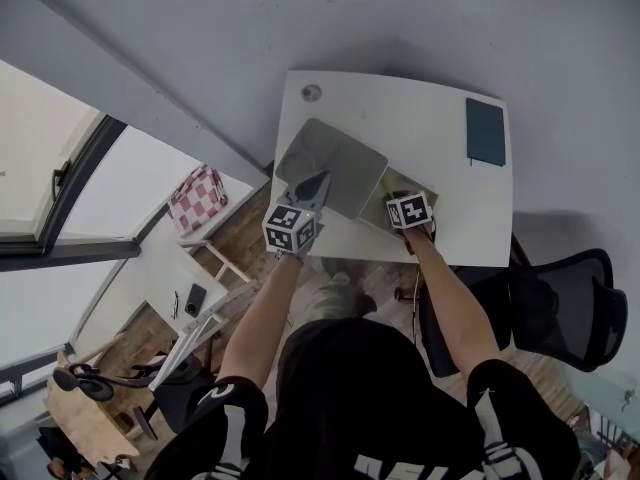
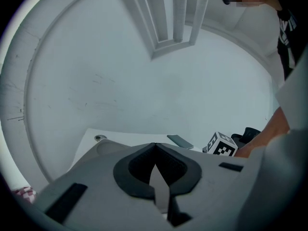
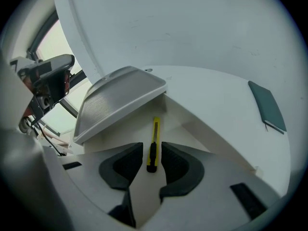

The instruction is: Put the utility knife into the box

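- The yellow utility knife (image 3: pixel 153 148) is down, lying flat on the floor of the open box (image 3: pixel 188 125).
- The right gripper (image 3: pixel 152 147) hangs just above it, jaws spread wide either side of the handle, pads off it, gripping nothing.
- The left gripper (image 2: pixel 154 146) is pinched on the grey lid (image 1: pixel 335 168), holding it tilted up.
- The box sits on the white table (image 1: pixel 420 128), with a dark notebook (image 1: pixel 485 132) well apart.
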Demonstrator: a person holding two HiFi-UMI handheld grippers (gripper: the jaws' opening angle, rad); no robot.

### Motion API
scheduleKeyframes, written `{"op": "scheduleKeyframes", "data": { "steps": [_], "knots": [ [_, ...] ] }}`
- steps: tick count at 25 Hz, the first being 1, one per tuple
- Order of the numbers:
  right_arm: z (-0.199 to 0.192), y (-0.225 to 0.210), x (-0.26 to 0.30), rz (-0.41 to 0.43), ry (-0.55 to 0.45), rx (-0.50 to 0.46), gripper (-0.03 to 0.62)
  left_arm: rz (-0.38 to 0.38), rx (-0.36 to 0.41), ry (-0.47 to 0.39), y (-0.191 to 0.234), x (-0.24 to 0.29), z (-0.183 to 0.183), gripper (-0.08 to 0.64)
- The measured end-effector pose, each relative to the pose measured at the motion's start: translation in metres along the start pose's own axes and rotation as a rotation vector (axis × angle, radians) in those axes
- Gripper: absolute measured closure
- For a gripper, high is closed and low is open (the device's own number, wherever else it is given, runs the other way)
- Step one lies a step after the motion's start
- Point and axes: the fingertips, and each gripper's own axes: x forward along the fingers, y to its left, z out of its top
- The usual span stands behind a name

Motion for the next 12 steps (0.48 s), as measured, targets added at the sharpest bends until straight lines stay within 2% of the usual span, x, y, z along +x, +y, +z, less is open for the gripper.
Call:
{"op": "scheduleKeyframes", "data": {
  "steps": [12],
  "knots": [
    [0.040, -0.010, -0.092, -0.046, -0.280, 0.030, 0.479, -0.003, 0.018, -0.062, -0.042, -0.017, 0.033, 0.535]
  ]
}}
